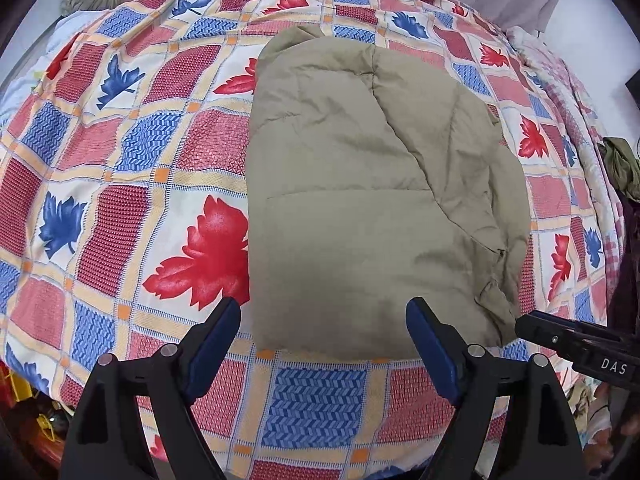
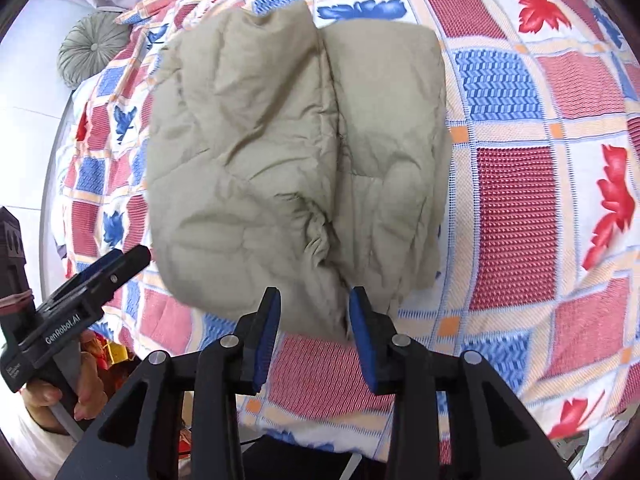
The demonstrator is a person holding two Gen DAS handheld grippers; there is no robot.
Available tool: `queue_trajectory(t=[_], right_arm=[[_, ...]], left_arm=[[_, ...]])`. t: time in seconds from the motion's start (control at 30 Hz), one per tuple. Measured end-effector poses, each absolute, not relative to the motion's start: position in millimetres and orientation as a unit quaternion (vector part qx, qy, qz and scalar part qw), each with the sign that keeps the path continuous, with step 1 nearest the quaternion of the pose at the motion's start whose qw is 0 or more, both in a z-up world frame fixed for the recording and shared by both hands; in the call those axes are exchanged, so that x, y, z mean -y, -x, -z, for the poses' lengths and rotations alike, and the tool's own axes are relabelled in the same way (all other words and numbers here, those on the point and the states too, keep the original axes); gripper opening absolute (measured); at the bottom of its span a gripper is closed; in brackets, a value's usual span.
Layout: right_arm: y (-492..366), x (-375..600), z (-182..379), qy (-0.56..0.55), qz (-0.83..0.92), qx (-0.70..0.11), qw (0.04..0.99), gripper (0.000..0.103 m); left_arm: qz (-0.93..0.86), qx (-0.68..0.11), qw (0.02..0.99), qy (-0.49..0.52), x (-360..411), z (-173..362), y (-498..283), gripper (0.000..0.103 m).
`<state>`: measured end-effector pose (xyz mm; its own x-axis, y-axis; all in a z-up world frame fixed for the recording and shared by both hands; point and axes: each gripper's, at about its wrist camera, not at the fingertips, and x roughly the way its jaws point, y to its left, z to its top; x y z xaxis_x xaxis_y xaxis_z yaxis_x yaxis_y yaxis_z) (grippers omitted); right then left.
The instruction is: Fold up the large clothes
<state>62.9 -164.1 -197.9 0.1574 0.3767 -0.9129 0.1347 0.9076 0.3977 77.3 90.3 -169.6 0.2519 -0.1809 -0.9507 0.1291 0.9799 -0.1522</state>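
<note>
While the folded khaki padded jacket (image 1: 360,200) is lying on the leaf-patterned checked bedspread (image 1: 120,160), left gripper (image 1: 324,344) is hovering wide open, right gripper (image 2: 314,332) parted, gripping nothing.

Jacket (image 2: 296,152): khaki, padded, lay folded and creased on the bedspread (image 2: 516,184).
Right gripper (image 2: 314,304): hung over the jacket's near edge, jaws parted, nothing pinched.
Left gripper (image 2: 116,264): held in a hand (image 2: 80,392), beside the jacket.

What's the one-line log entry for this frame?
jacket: folded on bedspread | left claw: open, empty | right claw: open, empty
</note>
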Motion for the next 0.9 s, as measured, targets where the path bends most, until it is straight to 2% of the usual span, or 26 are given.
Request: queue_trajectory(t=[0.17,0.2,0.3,0.37,0.43,0.5,0.6,0.63,0.7,0.9], right_arm=[[-49.7,157.7,178.1,-0.189,-0.079,-0.644,0.737,0.040],[-47.7,156.7,174.8,-0.187,-0.078,-0.645,0.737,0.040],[-40.4,152.6,161.7,-0.179,-0.077,-0.643,0.741,0.041],[-36.0,149.7,150.4,-0.169,-0.079,-0.639,0.746,0.047],[-33.1,145.1,139.2,-0.159,-0.081,-0.632,0.754,0.059],[-30.8,142.9,126.8,-0.146,-0.077,-0.625,0.763,0.064],[-28.5,139.3,107.8,-0.126,-0.064,-0.613,0.777,0.067],[-28.6,138.2,102.1,-0.121,-0.061,-0.609,0.781,0.075],[-27.8,136.3,86.7,-0.112,-0.055,-0.595,0.794,0.084],[-23.5,132.5,43.3,-0.077,-0.023,-0.544,0.835,0.088]], left_arm=[[0.103,-0.615,0.781,0.019,-93.5,155.7,-56.5,0.087],[0.104,-0.619,0.778,0.019,-93.7,153.5,-52.2,0.102],[0.101,-0.615,0.782,0.011,-94.0,141.6,-38.1,0.103],[0.102,-0.614,0.783,0.007,-93.9,131.3,-31.7,0.103],[0.092,-0.611,0.786,-0.003,-93.4,121.8,-28.0,0.103],[0.089,-0.599,0.796,-0.011,-92.7,107.4,-24.3,0.103],[0.078,-0.582,0.809,-0.004,-96.0,86.5,-22.2,0.103],[0.073,-0.578,0.812,-0.003,-96.8,81.4,-22.0,0.103],[0.061,-0.565,0.822,-0.006,-98.0,66.7,-22.1,0.103],[0.046,-0.533,0.845,-0.009,-99.3,27.7,-21.8,0.103]])
